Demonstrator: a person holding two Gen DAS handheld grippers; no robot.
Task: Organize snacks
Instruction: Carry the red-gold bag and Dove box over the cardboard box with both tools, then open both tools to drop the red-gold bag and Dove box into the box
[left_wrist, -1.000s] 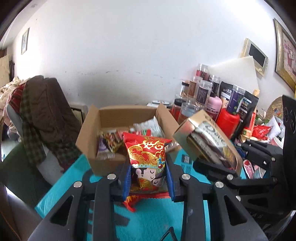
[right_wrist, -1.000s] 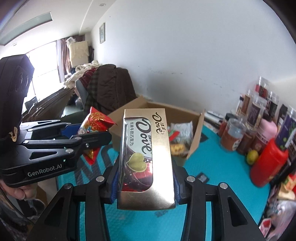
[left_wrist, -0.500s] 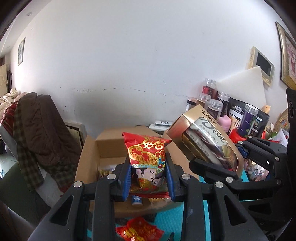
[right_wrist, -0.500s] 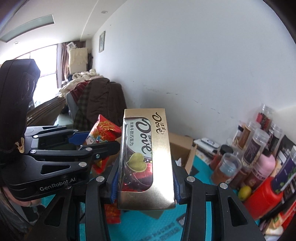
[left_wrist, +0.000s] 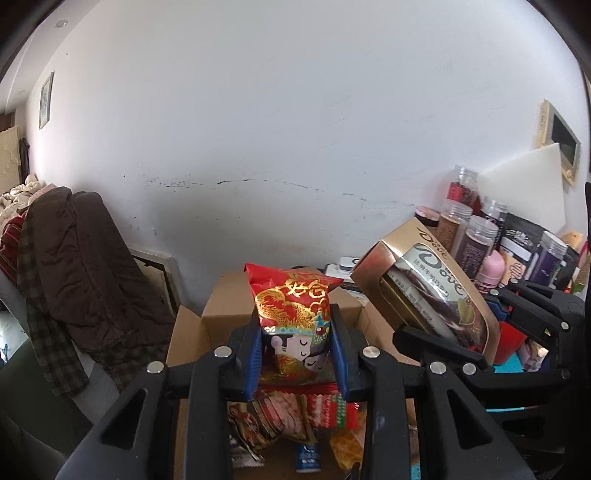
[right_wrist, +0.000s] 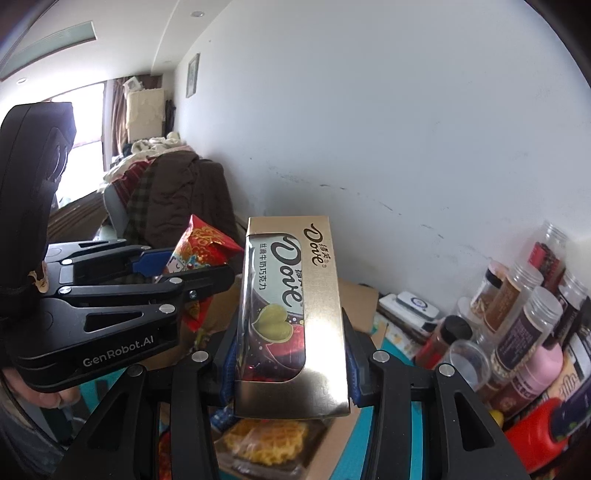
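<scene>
- Snacks in hand number two: one red snack bag (left_wrist: 295, 314) with gold print and one gold Dove chocolate box (right_wrist: 291, 314).
- We see two grippers. Our left gripper (left_wrist: 297, 350) is clamped on the red snack bag, blue pads pressing both its sides, the bag upright.
- Our right gripper (right_wrist: 291, 369) is clamped on the Dove chocolate box, holding it by its lower end.
- Both held items hang over the one open cardboard box (left_wrist: 229, 314), which stands against the white wall (left_wrist: 295, 147).
- Inside the cardboard box we make out several loose packets: a dark wrapper (left_wrist: 255, 428), a red-and-green striped one (left_wrist: 328, 410), a yellow waffle-like pack (right_wrist: 258, 443). We cannot count them all.
- To the right, on the teal mat (right_wrist: 399, 424), stands a cluster of clear lidded jars (right_wrist: 524, 325), at least five, plus one red container (right_wrist: 535, 439) and one pink bottle (right_wrist: 535, 369).
</scene>
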